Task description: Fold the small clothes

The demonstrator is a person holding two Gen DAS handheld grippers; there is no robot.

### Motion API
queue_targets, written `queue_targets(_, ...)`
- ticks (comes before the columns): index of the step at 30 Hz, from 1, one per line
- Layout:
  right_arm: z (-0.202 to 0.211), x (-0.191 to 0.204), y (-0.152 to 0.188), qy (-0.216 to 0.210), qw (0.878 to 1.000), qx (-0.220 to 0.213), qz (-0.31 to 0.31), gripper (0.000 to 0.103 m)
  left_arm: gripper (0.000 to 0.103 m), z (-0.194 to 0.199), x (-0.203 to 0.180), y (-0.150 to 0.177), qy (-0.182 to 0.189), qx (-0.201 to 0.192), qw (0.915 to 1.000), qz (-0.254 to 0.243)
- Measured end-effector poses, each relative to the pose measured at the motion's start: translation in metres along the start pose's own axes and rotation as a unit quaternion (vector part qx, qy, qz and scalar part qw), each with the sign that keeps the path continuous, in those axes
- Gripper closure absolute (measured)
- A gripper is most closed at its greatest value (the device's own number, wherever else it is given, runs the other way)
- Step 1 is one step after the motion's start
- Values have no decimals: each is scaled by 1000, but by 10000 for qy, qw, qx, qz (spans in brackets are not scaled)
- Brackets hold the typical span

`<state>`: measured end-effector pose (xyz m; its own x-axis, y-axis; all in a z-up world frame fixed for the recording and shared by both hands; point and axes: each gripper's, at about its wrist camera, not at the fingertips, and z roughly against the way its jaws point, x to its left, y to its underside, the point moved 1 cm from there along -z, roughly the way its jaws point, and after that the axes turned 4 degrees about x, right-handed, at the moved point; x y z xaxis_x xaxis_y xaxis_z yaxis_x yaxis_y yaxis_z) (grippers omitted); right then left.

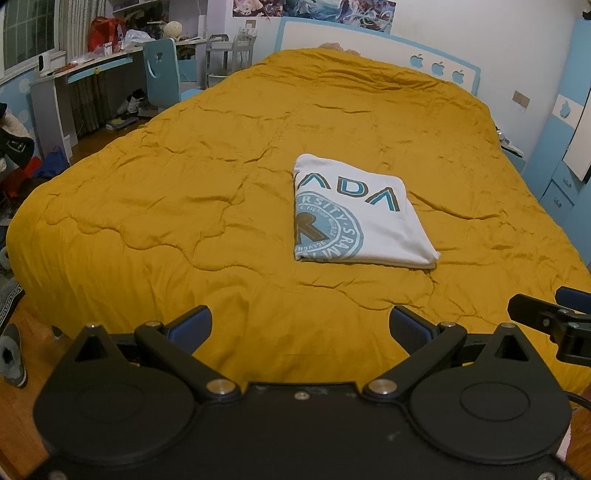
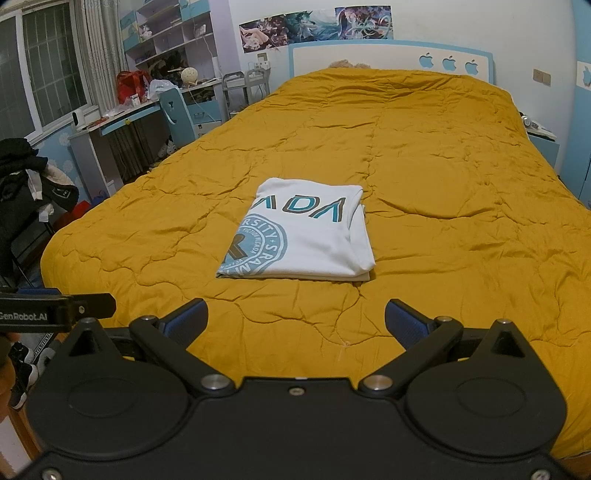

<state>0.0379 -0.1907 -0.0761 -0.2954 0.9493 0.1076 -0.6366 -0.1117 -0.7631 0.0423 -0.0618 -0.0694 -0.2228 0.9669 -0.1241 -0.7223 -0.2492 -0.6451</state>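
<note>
1. White T-shirt (image 2: pixel 299 236), folded, flat mid-quilt (image 2: pixel 443 177).
2. Soft, light, floppy; likely best pinched at the doubled near edge.
3. Left gripper (image 1: pixel 301 326), right gripper (image 2: pixel 295 321): spread wide, empty, short of T-shirt.

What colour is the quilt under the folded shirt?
Mustard yellow quilt, clearest in the right wrist view.

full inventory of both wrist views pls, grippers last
Folded white T-shirt with teal print: 1, white and teal, middle of bed, near the foot.
Mustard quilted bedspread: 1, yellow, covers the bed.
White headboard with blue apple shapes: 1, far end.
Blue chair: 1, left of bed at desk.
Red bag: 1, on desk.
Anime posters: one row, back wall.
Left gripper: 1, black, blue pads, open, empty.
Right gripper: 1, same, open, empty.
</note>
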Motion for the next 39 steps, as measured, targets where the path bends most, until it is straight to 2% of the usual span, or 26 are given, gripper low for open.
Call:
queue_targets(27,-4,-6,1,-3,10000,67,4,0,0,-5,-4,0,-82,33,9999,-89)
queue_targets(34,-4,-6,1,2,10000,74,12,0,0,-1,-9,2,82,-83,9996,-240)
queue_targets(39,-5,-9,-1,27,10000,88,33,0,0,1,-11,2,-40,-274,9991,-326)
